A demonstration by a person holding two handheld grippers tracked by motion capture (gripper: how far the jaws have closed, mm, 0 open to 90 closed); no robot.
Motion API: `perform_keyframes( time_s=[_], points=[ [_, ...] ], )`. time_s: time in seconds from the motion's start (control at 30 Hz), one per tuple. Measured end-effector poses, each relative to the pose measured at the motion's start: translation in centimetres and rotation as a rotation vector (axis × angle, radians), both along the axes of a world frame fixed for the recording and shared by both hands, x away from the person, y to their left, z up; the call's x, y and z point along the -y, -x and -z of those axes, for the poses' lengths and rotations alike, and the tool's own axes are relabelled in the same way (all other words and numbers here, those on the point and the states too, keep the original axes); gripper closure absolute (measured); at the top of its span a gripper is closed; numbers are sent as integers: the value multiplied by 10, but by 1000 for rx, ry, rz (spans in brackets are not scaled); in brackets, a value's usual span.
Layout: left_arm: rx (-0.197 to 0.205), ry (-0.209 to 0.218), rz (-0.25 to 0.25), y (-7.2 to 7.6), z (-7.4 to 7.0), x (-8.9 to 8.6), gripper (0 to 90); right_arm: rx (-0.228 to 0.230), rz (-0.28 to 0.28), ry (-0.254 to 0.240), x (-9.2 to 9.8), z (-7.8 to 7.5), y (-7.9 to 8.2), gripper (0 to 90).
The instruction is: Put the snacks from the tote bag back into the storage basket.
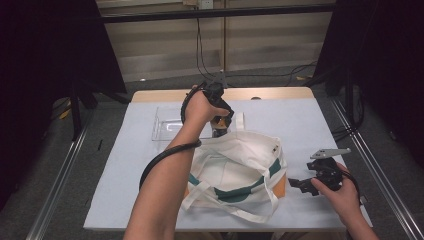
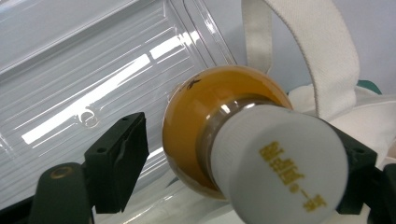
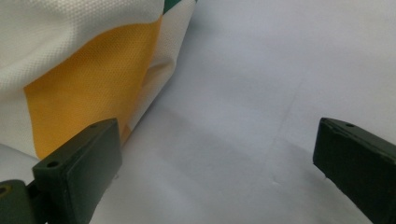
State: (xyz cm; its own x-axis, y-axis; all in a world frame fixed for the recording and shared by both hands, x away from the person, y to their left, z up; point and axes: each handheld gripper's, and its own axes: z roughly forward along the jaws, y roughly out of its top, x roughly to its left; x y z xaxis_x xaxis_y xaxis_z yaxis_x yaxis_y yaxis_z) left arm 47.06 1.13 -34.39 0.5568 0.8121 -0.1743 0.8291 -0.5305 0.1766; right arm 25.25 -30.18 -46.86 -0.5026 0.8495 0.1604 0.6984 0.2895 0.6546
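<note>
Your left forearm reaches forward across the bench [image 1: 125,165], over the tote bag [image 1: 235,172], with the wrist bent so that your left gripper [image 1: 220,122] points down at the far edge of the bag, just beside the clear plastic tray [image 1: 165,127]. In the left gripper view its fingers [image 2: 119,161] stand partly apart with a bottle [image 2: 219,140] between them: a round amber body and a white cap with gold lettering facing the camera. One finger on the tray side stands clear of the bottle with a visible gap, so it does not press on it; the other finger sits behind the cap, and you cannot tell whether it touches. The bottle lies over the tray's ribbed edge, next to one of the bag's white handles [image 2: 303,56]. Your right hand rests low on the near right part of the bench, holding the right gripper [image 1: 298,184] level and aimed at the bag's side. Its fingers [image 3: 81,163] are spread wide with nothing between them but the pale bench cover; the bag's orange panel [image 3: 88,79] lies just ahead of one finger, apart from it.
</note>
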Motion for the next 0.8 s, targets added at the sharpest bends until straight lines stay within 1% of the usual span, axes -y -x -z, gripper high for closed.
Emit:
perform_keyframes(
  time_s=[0.03,0.13,0.23,0.27,0.3,0.33,0.37,0.4,0.47,0.5,0.53,0.57,0.6,0.73,0.8],
  points=[
    [0,8,2,1,-1,0,193,-3,-1,0,0,0,0,8],
    [0,7,7,1,-3,-2,184,-1,-1,1,0,0,0,7],
    [11,1,11,3,-6,-3,170,2,-2,6,1,0,1,8],
    [10,10,5,4,-7,-4,160,5,0,3,1,0,2,8],
    [13,15,10,4,-8,-4,155,2,4,0,1,-1,3,8],
    [16,12,11,5,-9,-5,154,6,3,2,2,-1,3,8],
    [14,23,3,6,-10,-5,149,-1,4,1,2,-1,4,8],
    [20,23,7,6,-11,-6,141,-5,9,0,1,-2,4,8],
    [18,28,5,7,-12,-7,137,-3,7,0,2,-2,4,8],
    [22,29,-6,8,-13,-8,132,1,5,0,1,-2,4,8],
    [27,23,-3,9,-13,-9,128,13,-5,1,2,-1,4,8],
    [23,28,0,9,-13,-11,125,14,-6,3,1,-2,4,8],
    [28,31,-10,10,-13,-12,123,15,-1,7,1,-3,4,8],
    [24,30,-3,13,-14,-19,118,21,-5,0,-2,-4,2,8],
    [30,31,-6,14,-14,-23,118,8,-11,5,-3,-3,1,8]
  ],
)
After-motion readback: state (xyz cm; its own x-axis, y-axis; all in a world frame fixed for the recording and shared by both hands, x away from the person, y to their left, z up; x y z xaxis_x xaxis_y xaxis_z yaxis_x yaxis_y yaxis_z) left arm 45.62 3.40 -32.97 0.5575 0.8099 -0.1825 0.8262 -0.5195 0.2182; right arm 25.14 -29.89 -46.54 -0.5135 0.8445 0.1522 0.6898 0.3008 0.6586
